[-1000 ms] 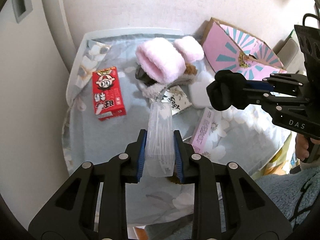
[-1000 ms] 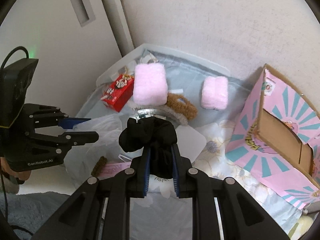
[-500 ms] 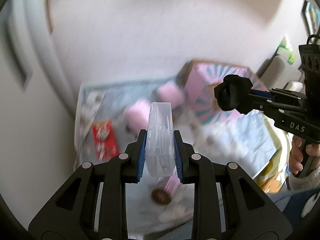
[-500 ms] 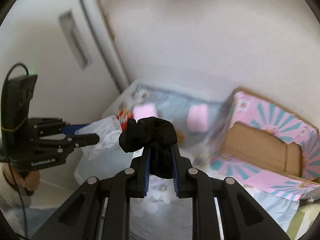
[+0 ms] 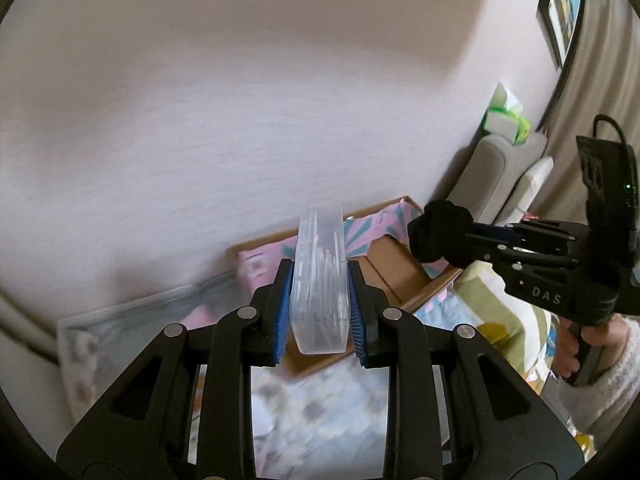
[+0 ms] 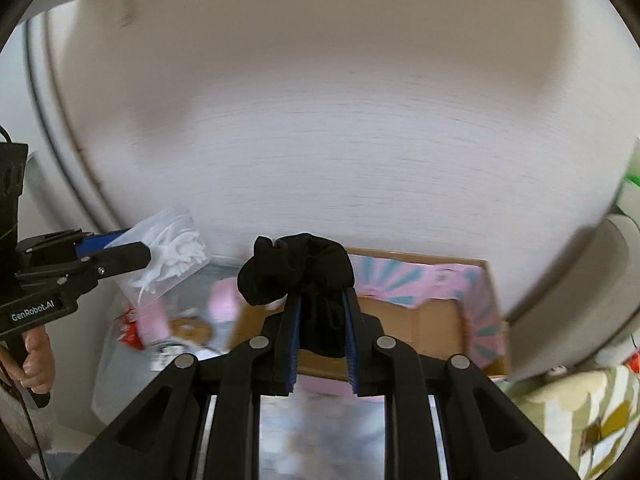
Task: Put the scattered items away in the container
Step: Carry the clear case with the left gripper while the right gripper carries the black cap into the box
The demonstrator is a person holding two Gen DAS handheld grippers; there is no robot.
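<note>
Left claw: nearest you in the left wrist view, its blue pads are clenched on a clear bag of white sticks (the contents read best from the right wrist view, where the bag fans out past the claw tips).
Right claw: nearest you in the right wrist view, it is clenched on a bundle of black cloth, which bulges up and to the left above the pads.
Your hands: your left hand grips its handle at the left edge of the right wrist view; your right hand, in a pale fuzzy sleeve, grips its handle at the right edge of the left wrist view.
Bedding: a pale floral sheet lies below both claws, blurred.
Box: just beyond both claws sits an open cardboard box with pink and teal sunburst print, its brown inside showing (both held things hang above or in front of it; you cannot tell which).
Left on the sheet: to the box's left, a red carton, a pink fuzzy thing and a brown round thing, all blurred.
Far: a white wall behind the box.
</note>
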